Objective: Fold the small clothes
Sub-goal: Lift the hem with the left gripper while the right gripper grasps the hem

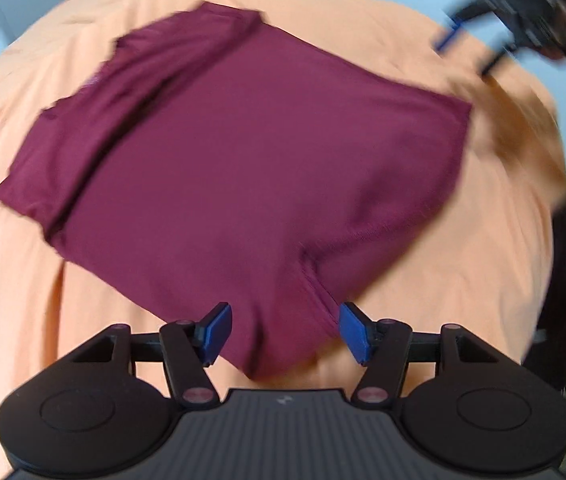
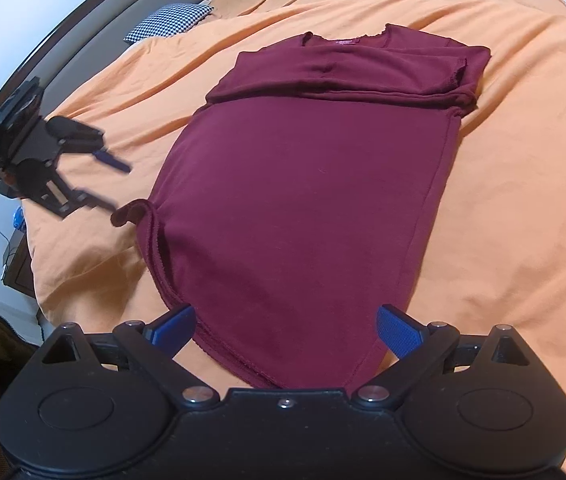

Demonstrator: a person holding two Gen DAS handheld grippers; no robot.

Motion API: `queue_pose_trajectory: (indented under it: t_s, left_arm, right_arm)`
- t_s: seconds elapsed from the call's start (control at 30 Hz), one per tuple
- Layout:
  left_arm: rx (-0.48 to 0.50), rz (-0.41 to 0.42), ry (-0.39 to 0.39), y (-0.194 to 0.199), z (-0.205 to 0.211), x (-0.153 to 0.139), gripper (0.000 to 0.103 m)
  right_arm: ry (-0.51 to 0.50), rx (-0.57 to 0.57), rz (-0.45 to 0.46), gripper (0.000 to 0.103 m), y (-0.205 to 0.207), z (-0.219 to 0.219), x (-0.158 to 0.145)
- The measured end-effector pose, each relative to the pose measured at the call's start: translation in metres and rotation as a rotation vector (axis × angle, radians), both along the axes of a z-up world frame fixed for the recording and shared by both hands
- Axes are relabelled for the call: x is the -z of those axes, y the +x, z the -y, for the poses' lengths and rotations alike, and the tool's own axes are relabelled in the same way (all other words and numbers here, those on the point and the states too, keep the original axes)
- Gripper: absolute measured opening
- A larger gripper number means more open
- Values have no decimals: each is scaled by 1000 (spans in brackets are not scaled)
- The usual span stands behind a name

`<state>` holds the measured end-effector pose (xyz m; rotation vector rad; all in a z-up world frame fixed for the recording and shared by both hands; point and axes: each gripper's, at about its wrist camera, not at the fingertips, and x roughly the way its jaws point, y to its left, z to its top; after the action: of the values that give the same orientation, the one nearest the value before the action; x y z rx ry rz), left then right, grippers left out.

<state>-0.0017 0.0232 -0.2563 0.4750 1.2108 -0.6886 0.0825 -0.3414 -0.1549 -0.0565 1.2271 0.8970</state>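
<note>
A maroon T-shirt (image 2: 303, 200) lies flat on the orange bed cover (image 2: 523, 160), its sleeves folded in and the collar end at the far side. In the left wrist view the shirt (image 1: 243, 168) is blurred by motion. My left gripper (image 1: 283, 330) is open, its blue pads on either side of a bottom corner of the shirt; it also shows in the right wrist view (image 2: 111, 184), open beside the shirt's raised corner. My right gripper (image 2: 285, 330) is open over the shirt's hem; it also shows in the left wrist view (image 1: 467, 44), open.
A black-and-white checked pillow (image 2: 171, 20) lies at the far left of the bed by the dark headboard (image 2: 95, 20). A dark bedside stand (image 2: 17, 260) sits at the bed's left edge. The cover drops off at the bed edge on the right (image 1: 543, 240).
</note>
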Motion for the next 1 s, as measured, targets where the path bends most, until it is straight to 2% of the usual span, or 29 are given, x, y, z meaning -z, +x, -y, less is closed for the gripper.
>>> queue_pose_trajectory:
  t_s: [0.13,0.23,0.3,0.33,0.47,0.57,0.6,0.63,0.67,0.77,0.9,1.0]
  left_arm:
    - [83,63,98,-11,16,21,68]
    - [161,82,124,-13,28,35,64]
    - [190,71,131,-13,31,39,56]
    - [189,68,133,-12,30,39,52]
    - [186,83,139,-15,24,40,53]
    - [123,41,89,-6,20,38,52]
    - [115,29,79,-3,20,39,49]
    - [103,14,68,0,19,40,38]
    - [84,-6,51,4,18,41,21]
    - [0,-3,-20,13,7,34,8]
    - [-276,58,-175,35,-32,15,6]
    - [-516,77,-232,48,-64,15,6]
  right_arm:
    - [-2,6,-11,97,1,0,3]
    - [-6,9,-23,97,-2,-1,6]
    - [-8,5,-29,97,-3,-1,8]
    - [-11,4,-31,98,-4,-2,8]
    - [-18,14,-29,97,-6,1,8]
    - [-21,23,-29,97,-5,4,9]
    - [-23,25,-28,97,-5,5,10]
    - [-24,27,-29,97,-5,5,10]
    - [-25,28,-29,97,-4,5,11]
    - [-31,20,-24,97,-4,6,10]
    - [-31,1,-18,97,-3,9,8]
    - [-1,-12,-24,97,1,11,8]
